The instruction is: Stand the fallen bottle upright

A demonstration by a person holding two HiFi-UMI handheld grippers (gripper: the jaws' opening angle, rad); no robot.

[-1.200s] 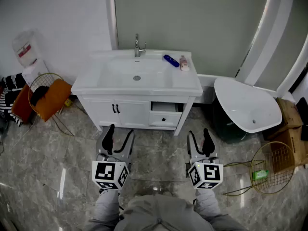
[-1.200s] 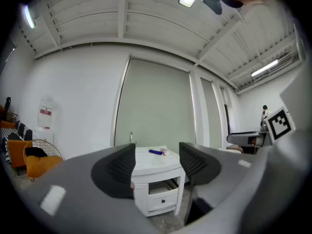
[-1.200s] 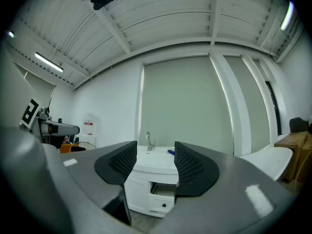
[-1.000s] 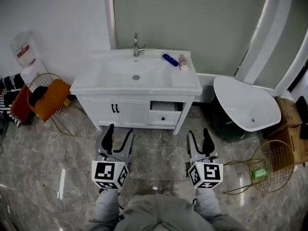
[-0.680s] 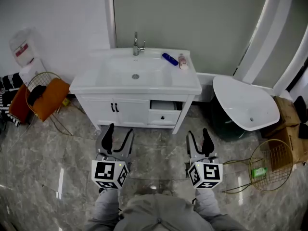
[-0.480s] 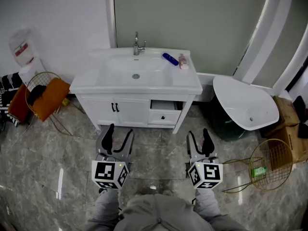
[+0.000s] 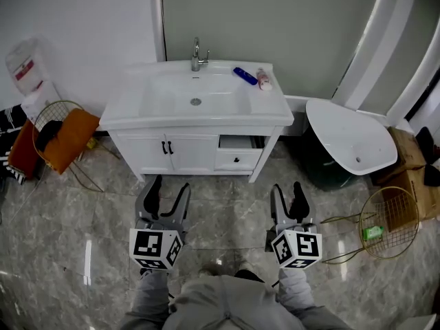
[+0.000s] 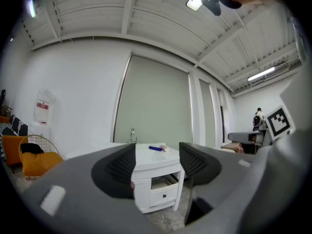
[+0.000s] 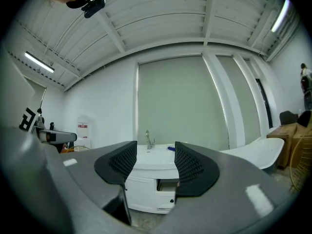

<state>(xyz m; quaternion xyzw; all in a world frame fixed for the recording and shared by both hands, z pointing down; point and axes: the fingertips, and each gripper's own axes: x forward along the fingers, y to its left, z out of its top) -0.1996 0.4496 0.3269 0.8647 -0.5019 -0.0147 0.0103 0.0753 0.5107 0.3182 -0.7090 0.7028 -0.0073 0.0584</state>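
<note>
Where the fallen blue plastic bottle (image 7: pixel 244 76) lies on the white vanity counter (image 7: pixel 271 105), right of the chrome tap (image 7: pixel 197 55) and well ahead of you, your left gripper (image 7: pixel 170 185) and right gripper (image 7: pixel 287 188) hang released and empty; approach level and pinch its middle.

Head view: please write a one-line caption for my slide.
The left tool and right tool, both open, face a sink cabinet with a blue bottle lying on top.

On white sink cabinet (image 7: pixel 199 120), far right corner, fallen blue plastic bottle (image 7: pixel 244 75) lies just left of small pink bottle (image 7: pixel 263 80), right of metal faucet (image 7: pixel 197 55); white oval tub (image 7: pixel 350 139) stands right.
</note>
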